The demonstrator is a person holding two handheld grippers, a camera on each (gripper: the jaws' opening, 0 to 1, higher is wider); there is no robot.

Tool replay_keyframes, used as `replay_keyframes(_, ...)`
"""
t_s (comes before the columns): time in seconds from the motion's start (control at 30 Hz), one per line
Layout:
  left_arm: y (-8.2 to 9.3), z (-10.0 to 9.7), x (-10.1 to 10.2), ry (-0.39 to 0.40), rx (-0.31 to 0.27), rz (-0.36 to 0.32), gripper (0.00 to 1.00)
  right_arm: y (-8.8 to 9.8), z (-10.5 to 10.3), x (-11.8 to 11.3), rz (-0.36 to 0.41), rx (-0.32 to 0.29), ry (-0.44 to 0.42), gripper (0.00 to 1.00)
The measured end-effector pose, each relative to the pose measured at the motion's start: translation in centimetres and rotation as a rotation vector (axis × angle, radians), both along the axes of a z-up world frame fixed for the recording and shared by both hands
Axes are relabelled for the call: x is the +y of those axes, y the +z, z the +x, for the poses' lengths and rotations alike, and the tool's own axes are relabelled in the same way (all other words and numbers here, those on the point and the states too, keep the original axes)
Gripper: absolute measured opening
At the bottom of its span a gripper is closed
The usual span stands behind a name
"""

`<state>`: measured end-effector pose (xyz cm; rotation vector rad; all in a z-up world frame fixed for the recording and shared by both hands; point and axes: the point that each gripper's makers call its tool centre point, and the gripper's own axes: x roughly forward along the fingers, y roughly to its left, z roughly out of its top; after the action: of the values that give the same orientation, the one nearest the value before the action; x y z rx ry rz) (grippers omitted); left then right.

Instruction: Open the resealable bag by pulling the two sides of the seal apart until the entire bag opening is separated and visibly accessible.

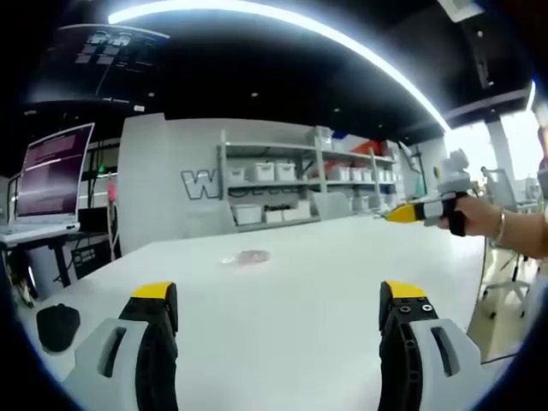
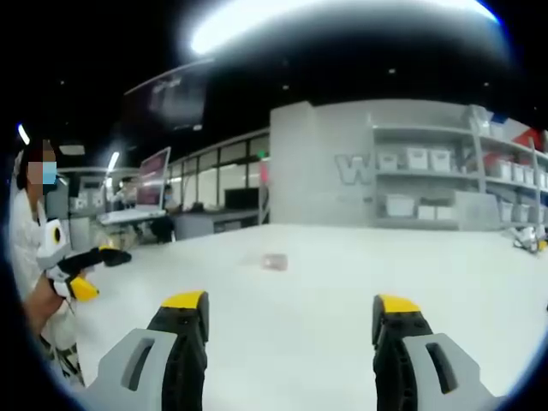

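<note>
A small clear resealable bag [image 1: 247,257] lies flat on the white table [image 1: 300,342], far out ahead of both grippers. My left gripper [image 1: 278,295] is open, its yellow-tipped jaws wide apart and nothing between them. In the right gripper view the bag [image 2: 274,261] shows as a small pale patch mid-table, and my right gripper [image 2: 289,304] is open and empty too. Across the table, the right gripper [image 1: 419,210] hovers above the far right edge, held by a hand [image 1: 469,216]. At the left of the right gripper view, a person holds the left gripper [image 2: 86,265].
A laptop [image 1: 56,171] stands on a side desk at the left. A black object [image 1: 56,326] lies at the table's near left corner. Shelves with white bins [image 1: 282,184] line the back wall. A person [image 2: 34,257] stands at the table's left side.
</note>
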<state>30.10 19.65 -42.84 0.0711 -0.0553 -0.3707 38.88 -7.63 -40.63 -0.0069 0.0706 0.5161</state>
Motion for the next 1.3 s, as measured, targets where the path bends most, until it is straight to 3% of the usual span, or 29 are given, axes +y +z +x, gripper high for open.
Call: replay_keyframes(1.3, -0.9, 0.6, -0.1, -0.013, 0.079, 0.010, 0.96, 0.2, 1.8, 1.5, -0.015, 0.029, 0.018, 0.77)
